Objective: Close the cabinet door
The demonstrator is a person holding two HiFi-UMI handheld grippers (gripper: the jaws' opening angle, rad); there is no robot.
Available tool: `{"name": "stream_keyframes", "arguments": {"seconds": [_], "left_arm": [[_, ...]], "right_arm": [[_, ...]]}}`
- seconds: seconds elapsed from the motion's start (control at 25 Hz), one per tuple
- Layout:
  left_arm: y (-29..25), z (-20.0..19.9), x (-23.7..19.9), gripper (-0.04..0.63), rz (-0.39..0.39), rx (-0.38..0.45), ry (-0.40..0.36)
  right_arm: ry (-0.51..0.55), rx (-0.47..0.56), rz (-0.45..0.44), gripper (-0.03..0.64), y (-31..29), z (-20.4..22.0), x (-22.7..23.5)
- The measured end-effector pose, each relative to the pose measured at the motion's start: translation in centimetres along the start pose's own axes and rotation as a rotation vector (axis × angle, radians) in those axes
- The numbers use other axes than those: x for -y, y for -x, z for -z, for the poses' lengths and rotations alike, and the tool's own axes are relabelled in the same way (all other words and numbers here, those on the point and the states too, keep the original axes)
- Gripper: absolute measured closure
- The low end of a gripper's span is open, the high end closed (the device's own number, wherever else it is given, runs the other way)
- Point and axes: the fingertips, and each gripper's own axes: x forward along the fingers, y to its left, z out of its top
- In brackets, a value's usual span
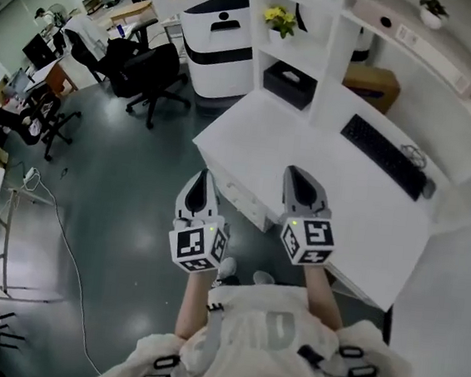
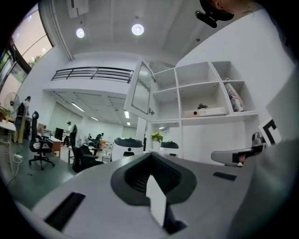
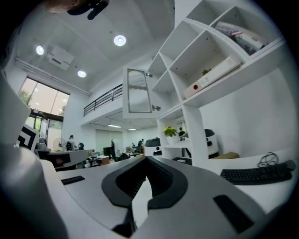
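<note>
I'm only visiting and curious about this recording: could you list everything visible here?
Desk: one, white, centre right.
Keyboard: one, black, on the desk.
Shelf unit: one, white, behind the desk.
Flowering plant: one, yellow, on a shelf.
Cabinet door: one, white-framed glass, swung open above the shelves.
Office chairs: several, black, left floor.
Machine: one, white and black, beside the shelves.
Left gripper: one, grey, shut, empty.
Right gripper: one, grey, shut, empty.

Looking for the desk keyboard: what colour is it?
The keyboard is black, clearest in the head view.
</note>
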Motion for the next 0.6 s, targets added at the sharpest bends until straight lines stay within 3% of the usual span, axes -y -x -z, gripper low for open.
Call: {"name": "stream_keyframes", "arguments": {"seconds": [0.28, 0.6], "left_arm": [[-5.0, 0.0, 3.0, 0.591, 0.247, -0.025, -0.021], [-6.8, 0.7, 5.6, 0.591, 0.422, -0.05, -0.019]], "right_arm": [[-0.026, 0.034, 0.276, 0.612, 2.2, -0.4, 3.9], [-0.019, 0.041, 0.438, 0.612, 4.5, -0.1, 4.8]]}}
